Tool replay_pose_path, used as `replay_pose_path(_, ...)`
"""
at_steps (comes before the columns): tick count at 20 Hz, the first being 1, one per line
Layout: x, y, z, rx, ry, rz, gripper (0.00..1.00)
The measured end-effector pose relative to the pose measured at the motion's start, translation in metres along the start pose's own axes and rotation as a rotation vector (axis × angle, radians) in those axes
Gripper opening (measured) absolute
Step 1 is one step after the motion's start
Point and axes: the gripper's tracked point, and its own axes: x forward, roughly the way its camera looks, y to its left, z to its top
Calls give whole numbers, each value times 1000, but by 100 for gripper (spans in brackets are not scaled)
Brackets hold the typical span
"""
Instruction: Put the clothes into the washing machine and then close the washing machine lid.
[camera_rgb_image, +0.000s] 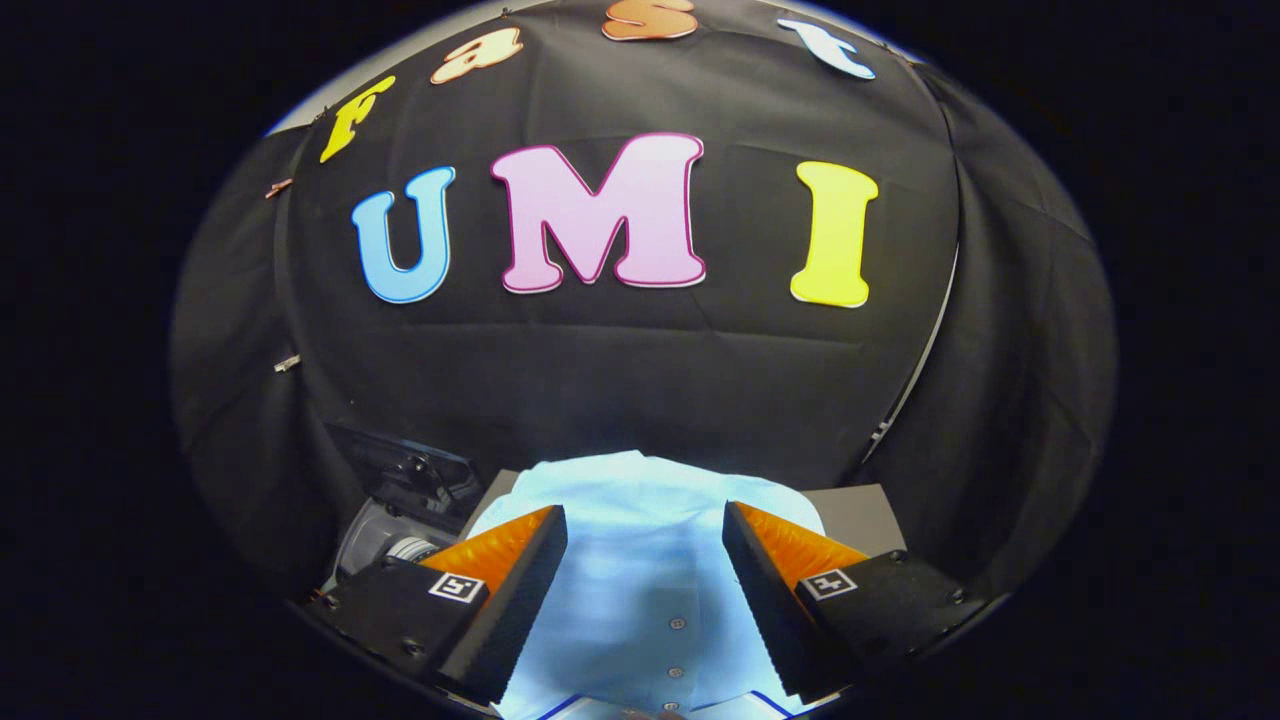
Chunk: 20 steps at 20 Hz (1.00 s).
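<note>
Two fingers of the gripper (645, 560) stand wide apart, holding nothing, above the pale blue buttoned shirt (640, 520) lying between and beyond them on the grey surface (860, 510), so I'd drop straight down and pinch a thick fold.

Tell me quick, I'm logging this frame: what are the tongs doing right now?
Tongs: open, holding nothing; the fingers stand apart over the light blue buttoned shirt, which lies between and beyond them.
</note>
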Motion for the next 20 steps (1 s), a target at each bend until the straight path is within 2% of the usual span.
replay_pose_path(4, 16, -13, -22, 17, 84, -21, 99)
replay_pose_path(8, 28, -17, -47, 27, 167, -7, 98)
replay_pose_path(12, 35, -17, -55, 60, 206, 19, 98)
replay_pose_path(17, 39, -12, -56, 53, 225, 39, 92)
replay_pose_path(19, 40, -6, -55, 62, 226, 80, 70)
replay_pose_path(20, 40, -6, -55, 71, 228, 84, 51)
